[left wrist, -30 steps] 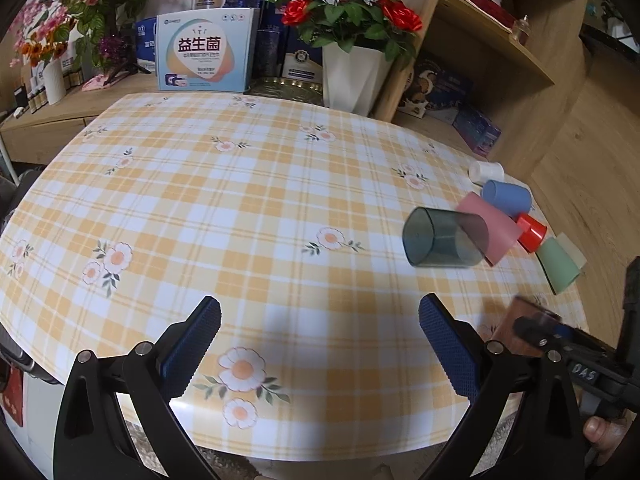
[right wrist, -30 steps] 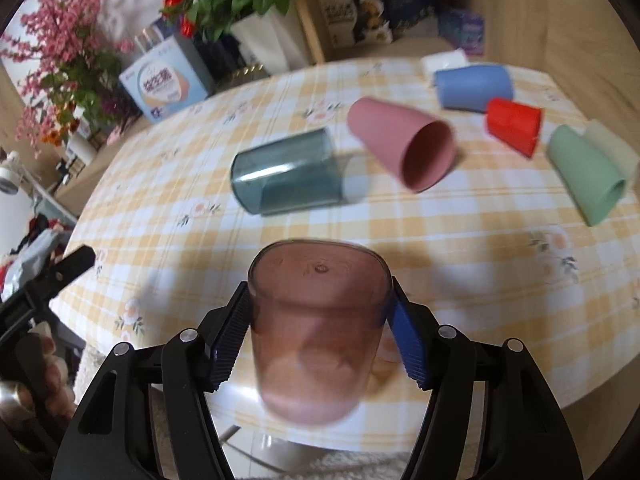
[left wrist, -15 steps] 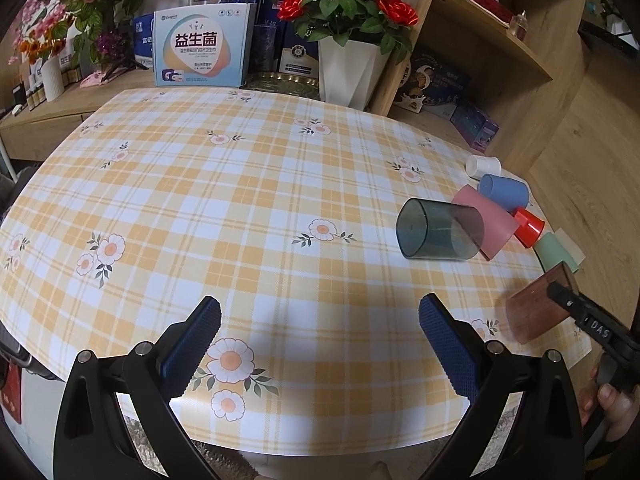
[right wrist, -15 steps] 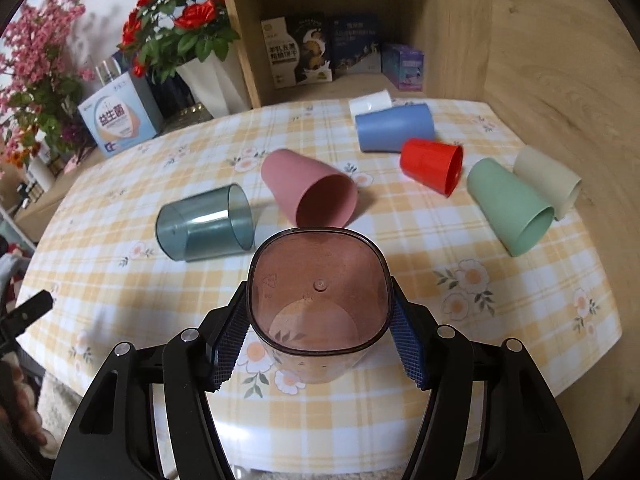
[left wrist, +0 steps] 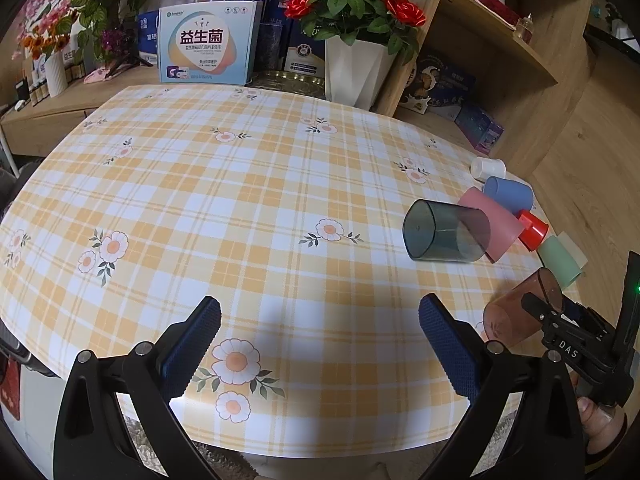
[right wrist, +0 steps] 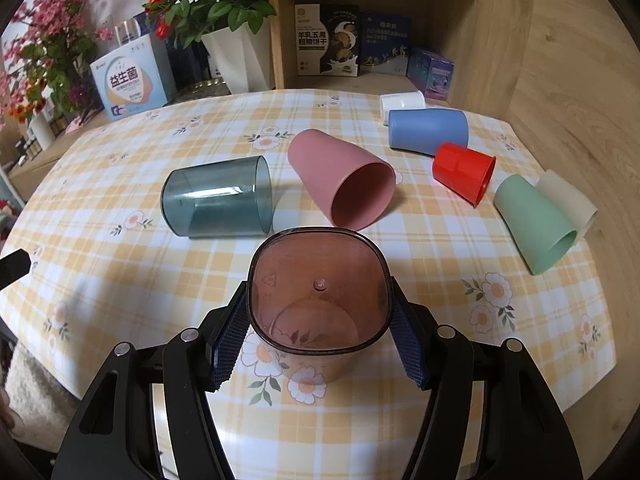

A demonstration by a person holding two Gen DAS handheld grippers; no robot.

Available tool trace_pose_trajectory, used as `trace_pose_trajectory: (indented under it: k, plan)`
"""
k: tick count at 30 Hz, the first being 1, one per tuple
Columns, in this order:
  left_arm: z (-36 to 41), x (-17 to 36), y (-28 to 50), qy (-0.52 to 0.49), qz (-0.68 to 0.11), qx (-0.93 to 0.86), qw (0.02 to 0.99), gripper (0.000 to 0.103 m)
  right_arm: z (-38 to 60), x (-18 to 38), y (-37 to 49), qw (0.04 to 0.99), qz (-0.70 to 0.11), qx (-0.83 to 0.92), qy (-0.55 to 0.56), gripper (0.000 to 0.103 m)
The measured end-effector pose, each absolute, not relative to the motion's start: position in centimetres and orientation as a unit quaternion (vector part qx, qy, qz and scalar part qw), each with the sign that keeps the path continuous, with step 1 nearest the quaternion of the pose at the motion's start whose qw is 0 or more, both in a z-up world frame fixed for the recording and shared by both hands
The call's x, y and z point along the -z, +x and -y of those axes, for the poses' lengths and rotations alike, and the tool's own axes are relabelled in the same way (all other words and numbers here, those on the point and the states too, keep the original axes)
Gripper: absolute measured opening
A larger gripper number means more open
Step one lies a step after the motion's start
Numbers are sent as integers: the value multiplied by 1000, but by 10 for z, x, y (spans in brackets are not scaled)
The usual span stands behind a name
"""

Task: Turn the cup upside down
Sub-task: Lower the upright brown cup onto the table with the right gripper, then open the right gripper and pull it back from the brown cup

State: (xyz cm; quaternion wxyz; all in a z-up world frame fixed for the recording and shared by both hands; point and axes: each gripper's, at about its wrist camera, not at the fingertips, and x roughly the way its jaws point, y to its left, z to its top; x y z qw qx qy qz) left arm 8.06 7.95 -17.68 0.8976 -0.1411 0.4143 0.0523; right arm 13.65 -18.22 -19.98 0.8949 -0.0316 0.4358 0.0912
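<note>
**Brown cup held mouth-down at the counter's near edge**

Brown cup point(right wrist: 318, 300) sits between the right gripper point(right wrist: 318, 344) fingers point(right wrist: 230, 334), base facing up and mouth toward the checked counter point(right wrist: 120, 280); whether the rim touches cannot be told. The left gripper point(left wrist: 320, 344) hovers with fingers wide apart, holding nothing. Beyond lie a grey-blue cup point(right wrist: 218, 196) and pink cup point(right wrist: 340, 184) on their sides, then red point(right wrist: 464, 172), green point(right wrist: 534, 224), blue point(right wrist: 428, 130) ones.
</note>
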Motion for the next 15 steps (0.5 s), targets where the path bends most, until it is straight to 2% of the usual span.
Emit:
trace_pose_trajectory:
  k: [11, 15]
  plan:
    - [-73, 149, 80, -105, -387, -46, 915, 97, 189, 163, 130, 908, -408, -95, -11, 64]
    - [-67, 123, 78, -85, -362, -33, 928, 97, 196, 132, 120, 919, -379, -103, 8, 72]
